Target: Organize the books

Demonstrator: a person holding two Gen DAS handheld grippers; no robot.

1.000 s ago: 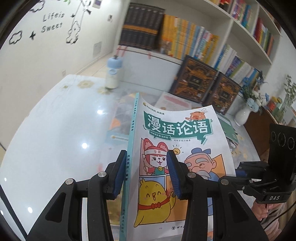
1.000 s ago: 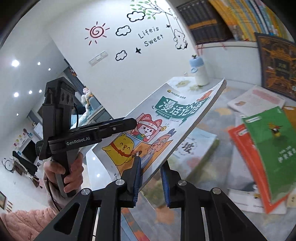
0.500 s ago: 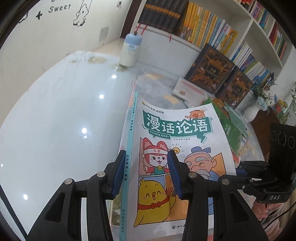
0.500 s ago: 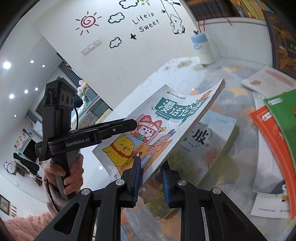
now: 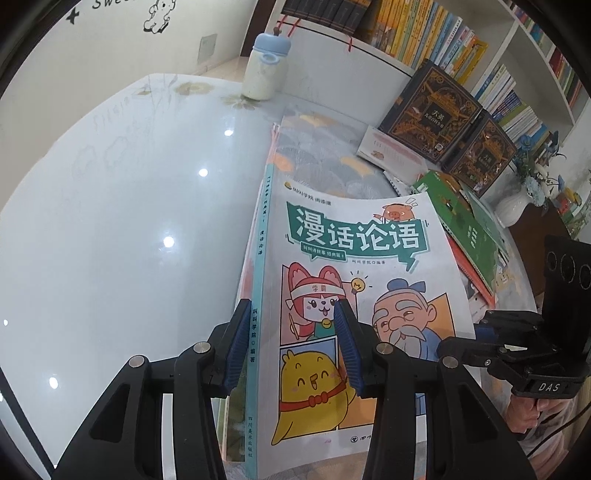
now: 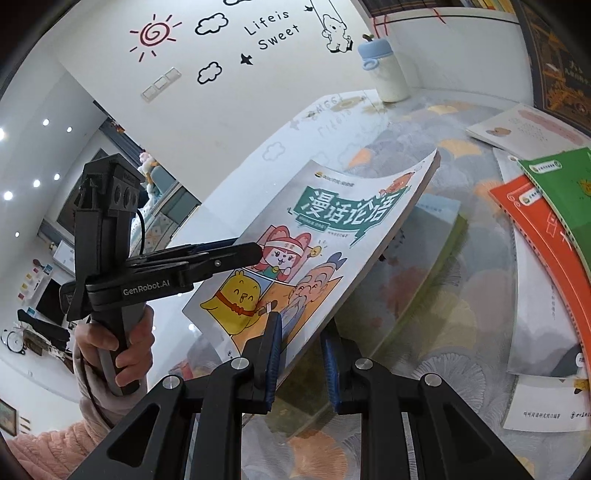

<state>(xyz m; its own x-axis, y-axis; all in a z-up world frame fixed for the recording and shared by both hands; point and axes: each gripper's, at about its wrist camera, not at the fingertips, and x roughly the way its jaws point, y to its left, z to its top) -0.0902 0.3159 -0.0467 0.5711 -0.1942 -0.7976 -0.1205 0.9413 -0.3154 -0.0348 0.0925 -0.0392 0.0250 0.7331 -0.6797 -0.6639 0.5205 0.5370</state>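
Observation:
A white cartoon book with a teal title banner and teal spine is held in the air over the table, tilted. My left gripper is shut on its spine edge near the lower left; the gripper shows in the right wrist view. My right gripper is shut on the book's lower right edge; it shows in the left wrist view. Another book with a green edge lies flat on the table under it.
A white bottle with a blue cap stands at the table's far edge. Green, orange and white books lie scattered at the right. Two dark ornate books lean against the bookshelf. A white vase stands far right.
Both grippers have carried the cartoon book forward and lower over the table, toward the flat book. The bottle and leaning books look nearer. The grip on the book is unchanged.

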